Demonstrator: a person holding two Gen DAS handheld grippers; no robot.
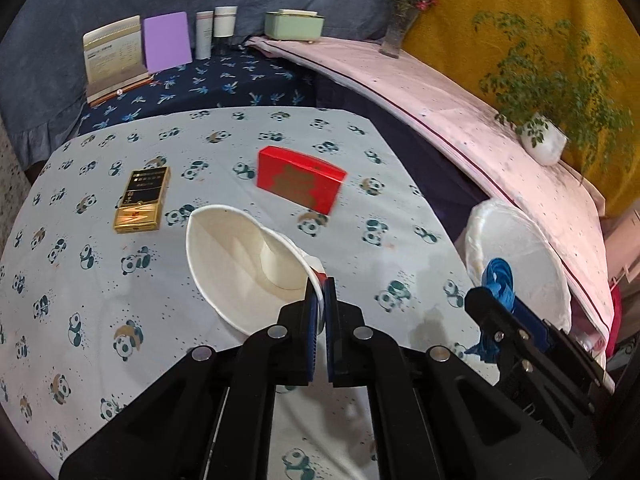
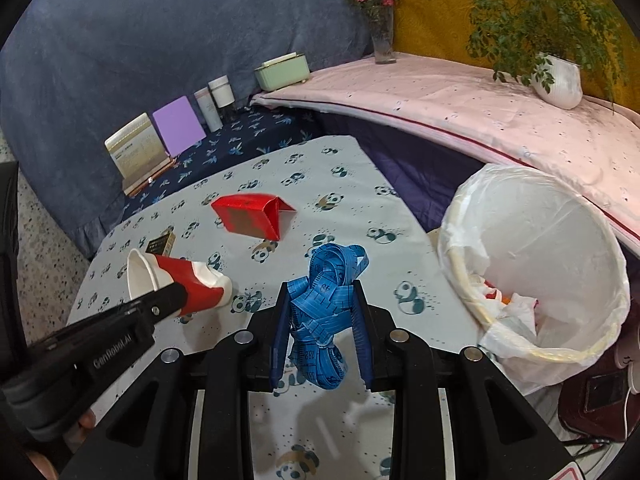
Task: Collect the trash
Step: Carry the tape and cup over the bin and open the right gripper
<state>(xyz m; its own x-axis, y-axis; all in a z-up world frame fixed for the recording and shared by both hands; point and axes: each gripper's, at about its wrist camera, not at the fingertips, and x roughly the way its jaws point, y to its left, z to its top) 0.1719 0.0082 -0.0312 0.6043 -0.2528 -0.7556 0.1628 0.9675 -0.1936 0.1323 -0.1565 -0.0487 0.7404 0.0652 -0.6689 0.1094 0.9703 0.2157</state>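
Note:
My left gripper (image 1: 321, 284) is shut on the rim of a crushed red and white paper cup (image 1: 244, 264) and holds it above the panda-print table (image 1: 120, 280); the cup also shows in the right wrist view (image 2: 188, 284). My right gripper (image 2: 320, 292) is shut on a bundle of blue measuring tape (image 2: 326, 300), also in the left wrist view (image 1: 498, 280), held left of the white-lined trash bin (image 2: 560, 240). A red box (image 1: 300, 178) and a black and gold box (image 1: 140, 200) lie on the table.
The bin (image 1: 520, 264) stands off the table's right edge with some trash inside. Behind it, a pink-covered ledge (image 2: 480, 108) carries a potted plant (image 2: 558, 80), a flower vase (image 2: 382, 40) and a green box (image 2: 282, 72). A calendar (image 1: 114, 56), purple card and bottles stand at the back.

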